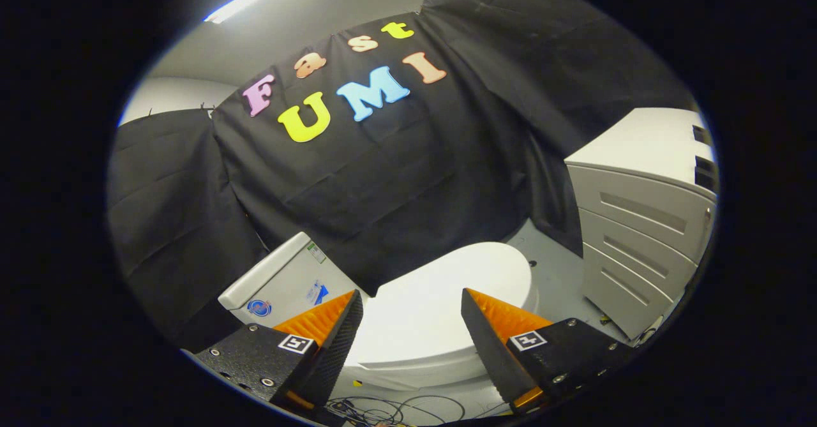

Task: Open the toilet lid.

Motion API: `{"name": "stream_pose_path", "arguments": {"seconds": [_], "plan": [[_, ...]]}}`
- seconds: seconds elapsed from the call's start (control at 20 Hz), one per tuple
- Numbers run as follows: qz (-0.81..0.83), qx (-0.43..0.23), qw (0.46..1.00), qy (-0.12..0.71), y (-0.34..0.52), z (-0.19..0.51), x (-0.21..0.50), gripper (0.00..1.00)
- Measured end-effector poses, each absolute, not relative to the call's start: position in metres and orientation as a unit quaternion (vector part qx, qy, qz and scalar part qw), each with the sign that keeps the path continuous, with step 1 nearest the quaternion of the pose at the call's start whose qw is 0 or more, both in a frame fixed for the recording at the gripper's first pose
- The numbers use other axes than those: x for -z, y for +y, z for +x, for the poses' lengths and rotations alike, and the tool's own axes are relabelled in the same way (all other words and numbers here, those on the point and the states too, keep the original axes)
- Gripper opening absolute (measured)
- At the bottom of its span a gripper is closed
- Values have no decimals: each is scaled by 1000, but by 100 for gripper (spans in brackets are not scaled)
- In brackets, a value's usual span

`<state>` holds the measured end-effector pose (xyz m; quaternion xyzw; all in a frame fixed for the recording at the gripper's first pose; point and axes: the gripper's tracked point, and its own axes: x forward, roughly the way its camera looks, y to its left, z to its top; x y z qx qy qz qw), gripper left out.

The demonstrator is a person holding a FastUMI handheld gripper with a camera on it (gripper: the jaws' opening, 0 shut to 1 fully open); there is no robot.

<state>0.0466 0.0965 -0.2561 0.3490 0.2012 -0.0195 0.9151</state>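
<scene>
The gripper (pixel 412 302) hangs above the toilet, tilted so the scene leans, its two orange-faced fingers (pixel 332 325) spread wide apart and holding nothing. Between and just beyond them, toward 12 o'clock, lies the white toilet lid (pixel 440 299), closed flat on the bowl. The cistern (pixel 281 280) sits at 10 o'clock from the lid, against the black cloth. A grey drawer cabinet (pixel 638 223) stands at 2 o'clock. Loose cables (pixel 396 408) lie on the floor at 6 o'clock.

Glossy smooth toilet lid (pixel 440 299)
</scene>
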Motion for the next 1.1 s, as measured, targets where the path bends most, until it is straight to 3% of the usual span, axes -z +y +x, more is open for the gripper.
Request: {"name": "stream_pose_path", "arguments": {"seconds": [1.1], "plan": [[509,112,781,344,82,-6,429,94]]}}
